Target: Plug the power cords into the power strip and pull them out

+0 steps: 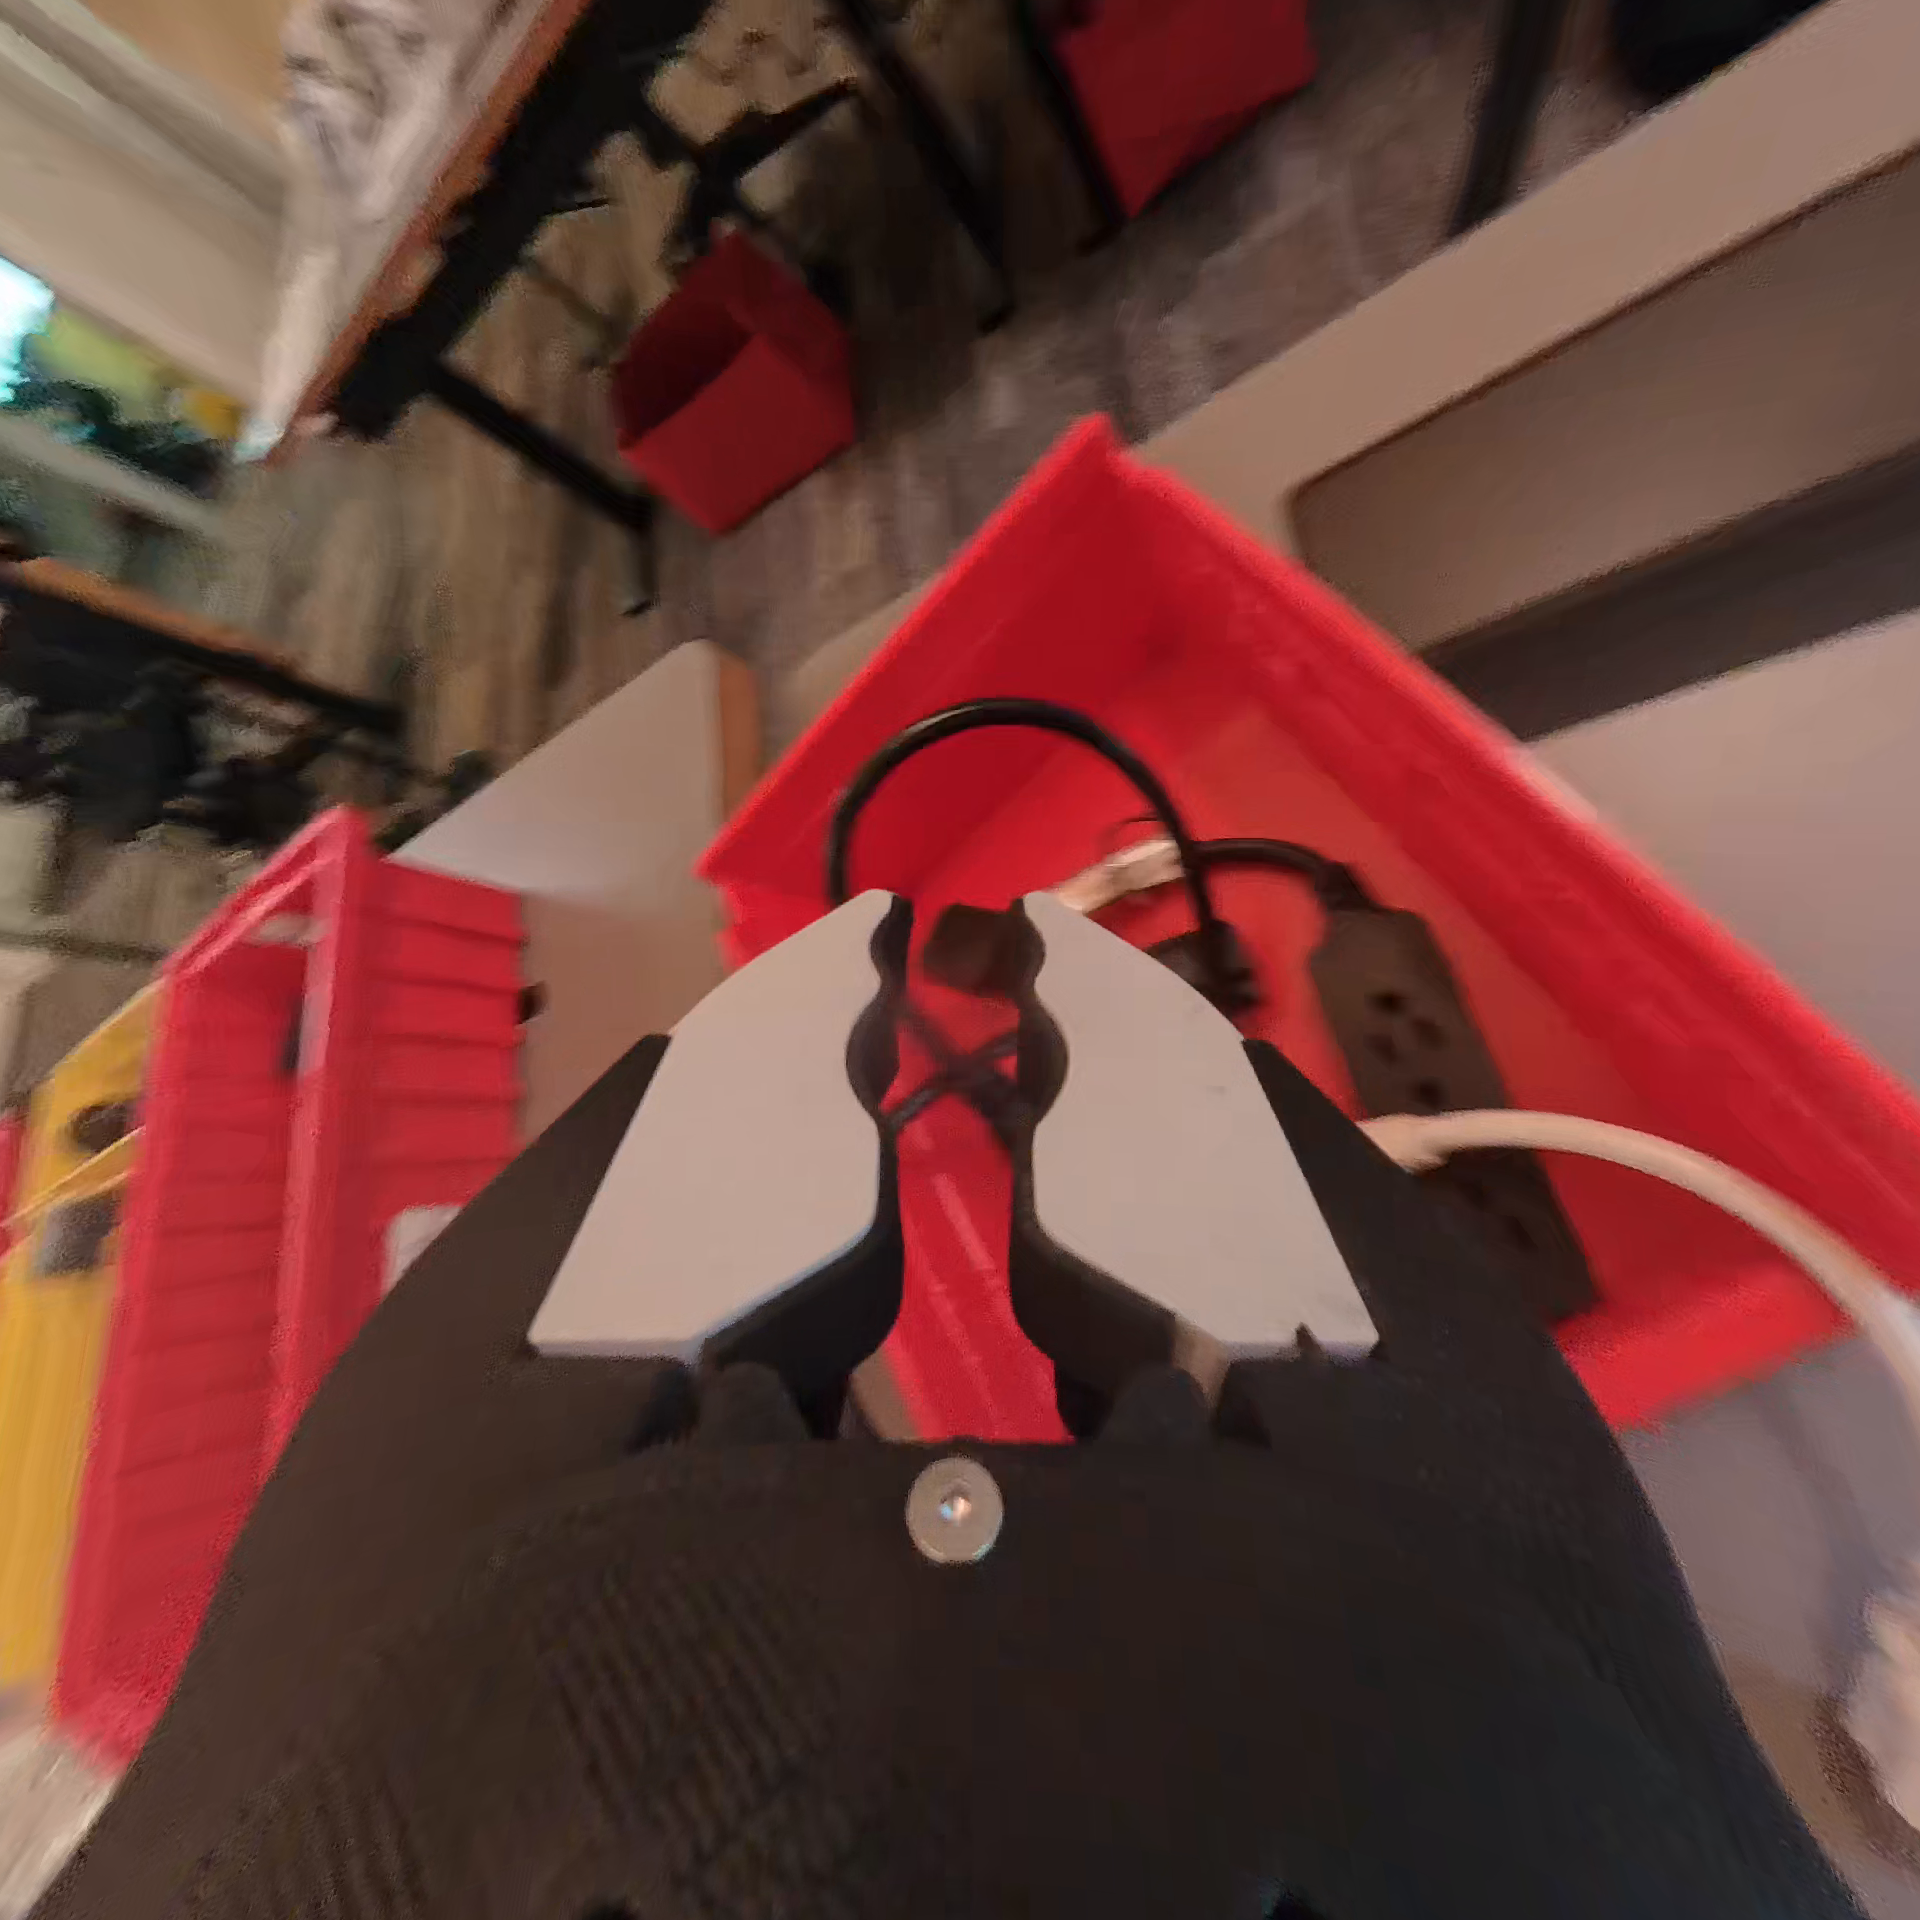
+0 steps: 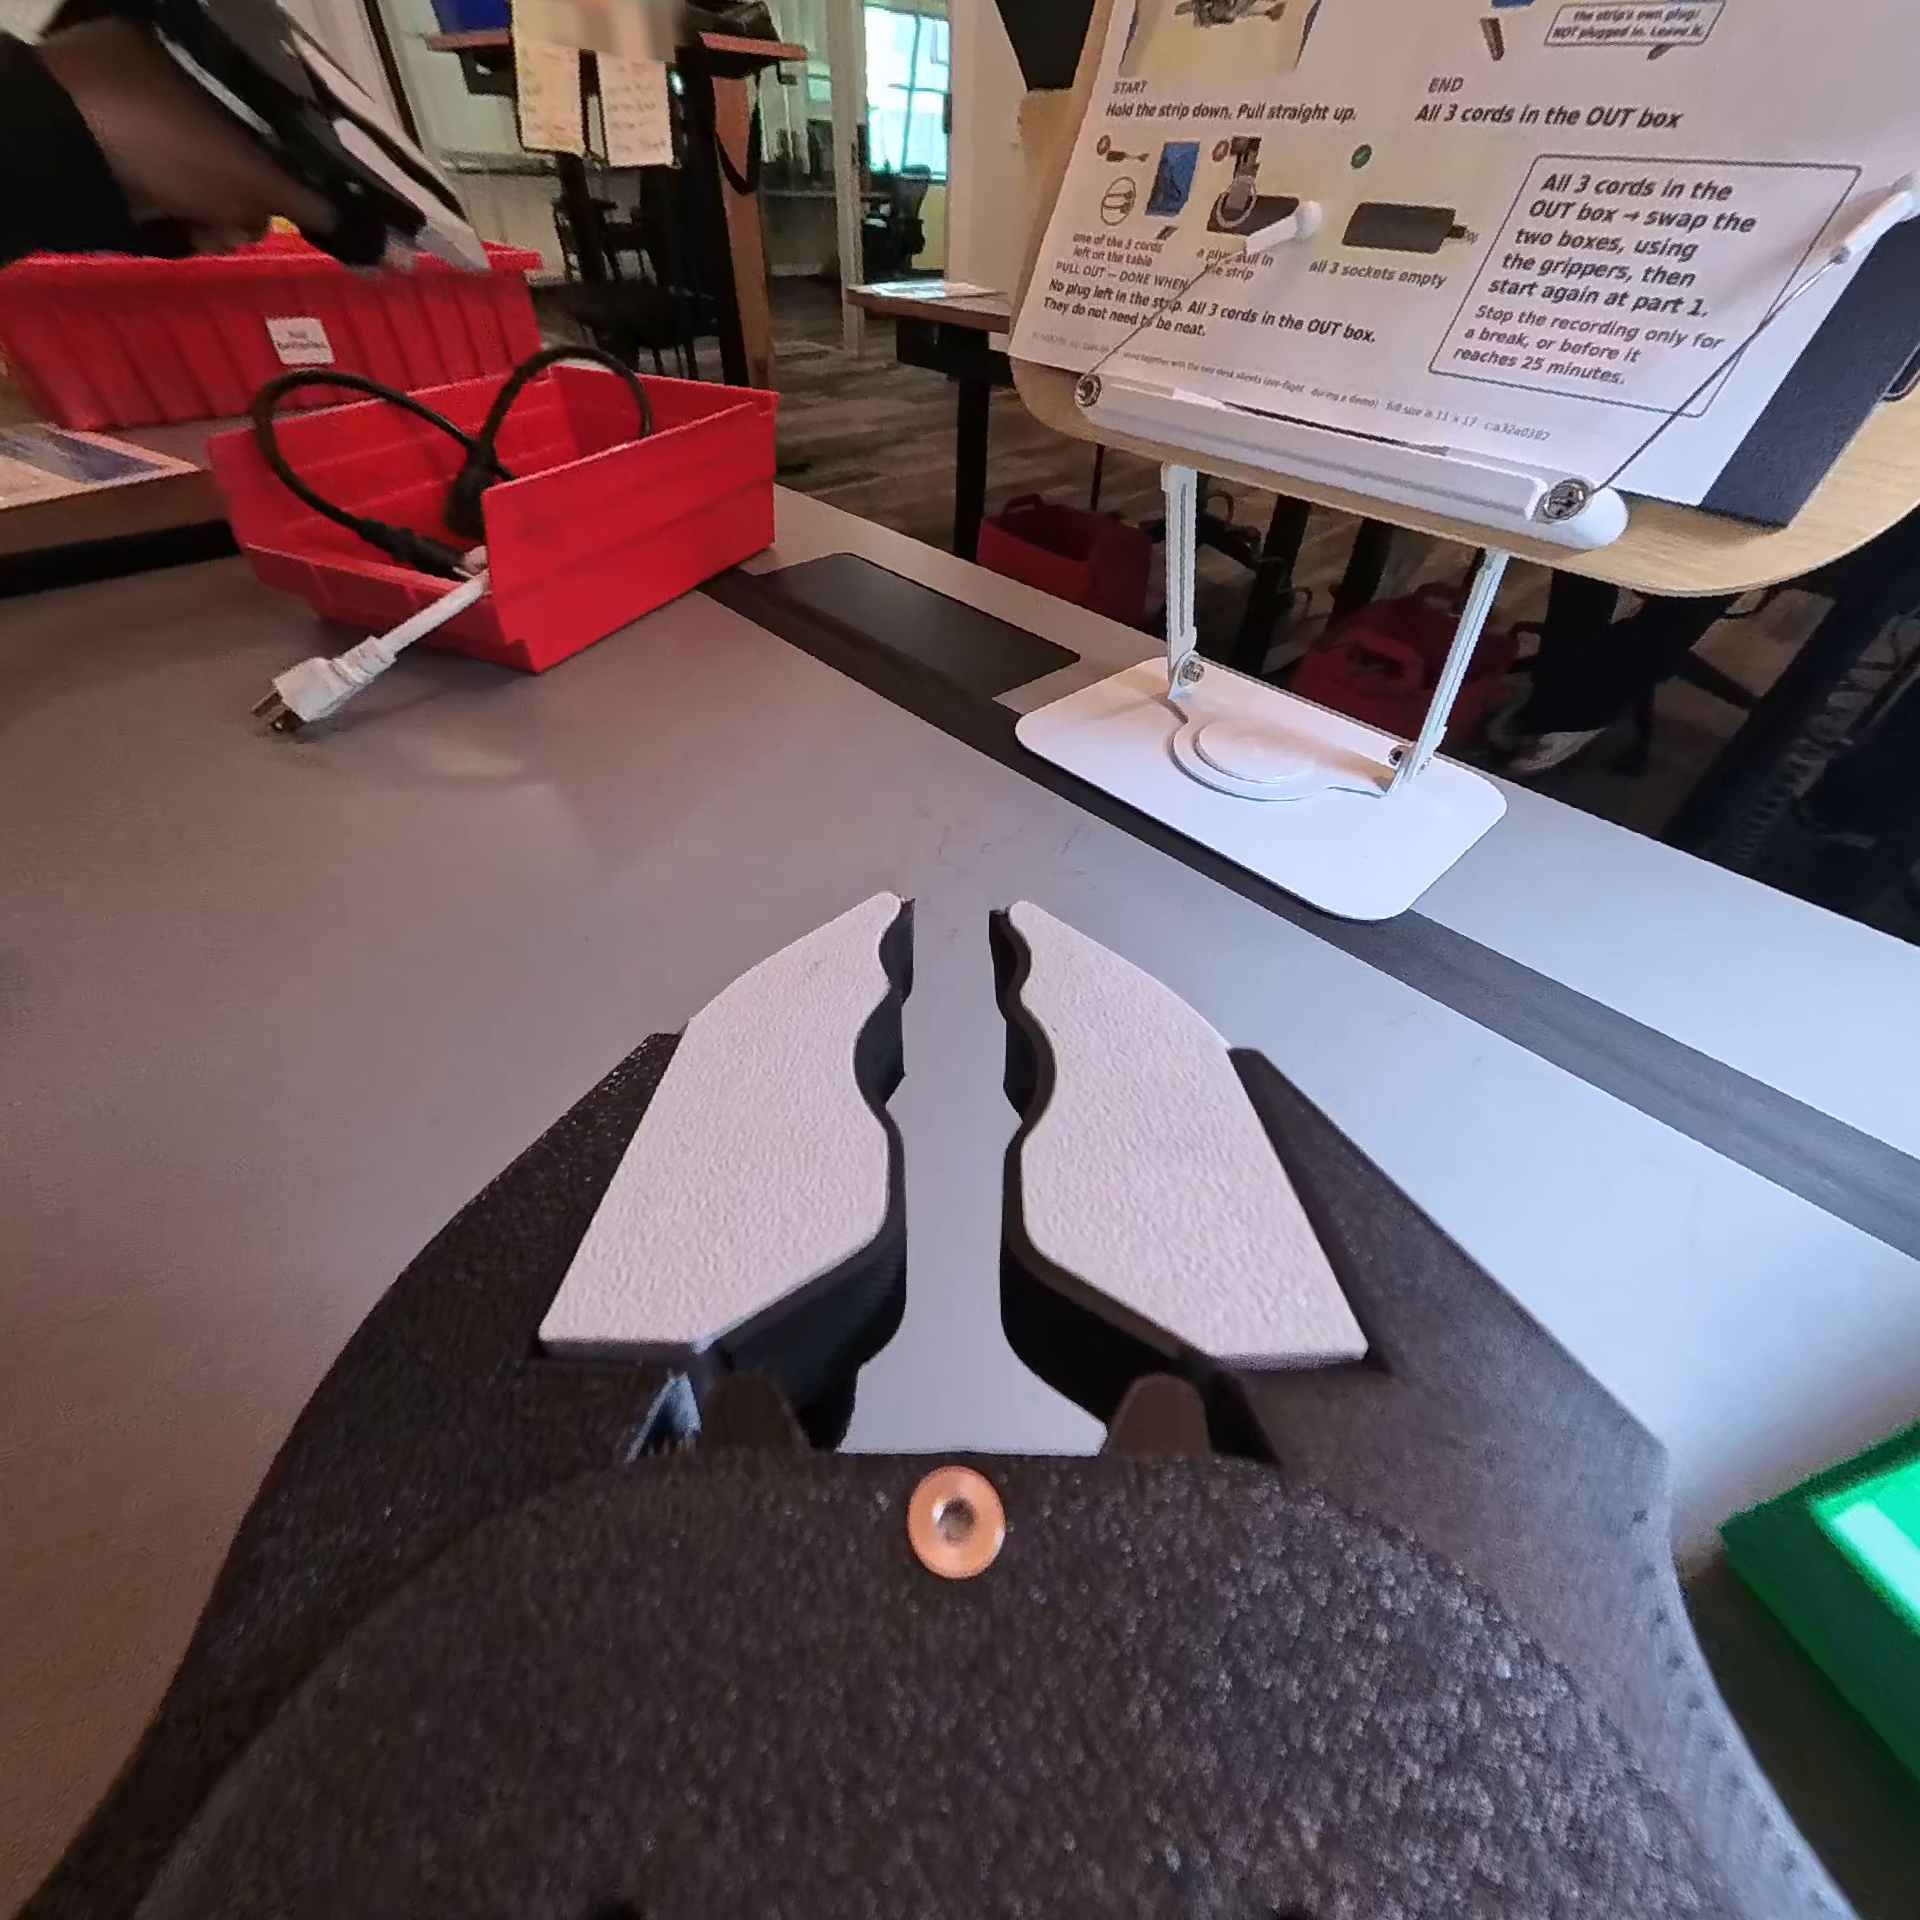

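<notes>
Power strip [image 1: 1444, 1091], black, lies in the near red bin [image 1: 1351, 727] with the black cords [image 1: 997, 717]; its visible sockets look empty, so we judge all plugging and pulling remains. Our left tool [image 1: 961, 914] hangs over the bin, narrowly parted, grasping nothing we can confirm. Our right tool [image 2: 951, 920] rests slightly open and empty above the counter [image 2: 520, 883]; a white cord [image 2: 353, 665] trails out.

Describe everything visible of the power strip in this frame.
The power strip is a long black bar, apparently plastic, lying flat inside the nearer red bin along one wall. A row of sockets faces up; those clearly visible look empty. A black cord leaves its far end. A white cord crosses over it, whether plugged in is unclear. Neither tool touches it.
</notes>
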`<state>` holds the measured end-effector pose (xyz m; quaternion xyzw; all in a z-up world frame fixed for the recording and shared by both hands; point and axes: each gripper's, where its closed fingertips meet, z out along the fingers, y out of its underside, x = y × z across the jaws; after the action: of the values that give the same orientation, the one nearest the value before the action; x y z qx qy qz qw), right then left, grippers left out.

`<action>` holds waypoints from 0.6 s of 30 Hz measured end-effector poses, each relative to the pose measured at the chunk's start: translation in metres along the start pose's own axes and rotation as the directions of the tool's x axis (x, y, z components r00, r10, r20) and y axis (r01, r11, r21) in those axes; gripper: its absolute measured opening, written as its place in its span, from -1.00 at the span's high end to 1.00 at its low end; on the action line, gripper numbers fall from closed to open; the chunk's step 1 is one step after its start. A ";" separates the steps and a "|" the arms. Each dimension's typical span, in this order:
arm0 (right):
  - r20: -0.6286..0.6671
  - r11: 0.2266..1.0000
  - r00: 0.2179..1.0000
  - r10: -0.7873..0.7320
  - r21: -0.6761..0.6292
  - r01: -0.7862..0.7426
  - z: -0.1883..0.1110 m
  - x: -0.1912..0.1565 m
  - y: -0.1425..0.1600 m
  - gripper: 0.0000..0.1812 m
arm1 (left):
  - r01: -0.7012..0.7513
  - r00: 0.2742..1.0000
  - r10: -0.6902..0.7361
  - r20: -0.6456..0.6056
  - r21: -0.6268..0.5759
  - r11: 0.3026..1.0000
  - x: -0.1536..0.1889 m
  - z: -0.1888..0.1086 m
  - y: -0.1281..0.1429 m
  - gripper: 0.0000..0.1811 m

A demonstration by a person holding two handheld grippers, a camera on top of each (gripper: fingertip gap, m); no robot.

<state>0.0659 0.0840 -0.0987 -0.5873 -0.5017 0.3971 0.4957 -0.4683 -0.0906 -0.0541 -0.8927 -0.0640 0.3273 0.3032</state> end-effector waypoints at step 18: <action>0.054 0.998 0.998 0.012 -0.066 -0.008 0.009 -0.009 0.018 0.88 | -0.006 0.810 -0.344 -0.474 -0.595 0.804 0.135 0.069 0.092 0.37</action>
<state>0.0591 0.0766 -0.1186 -0.5948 -0.5248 0.3987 0.4602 -0.4141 -0.0889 -0.2226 -0.9869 -0.1502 -0.0136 0.0566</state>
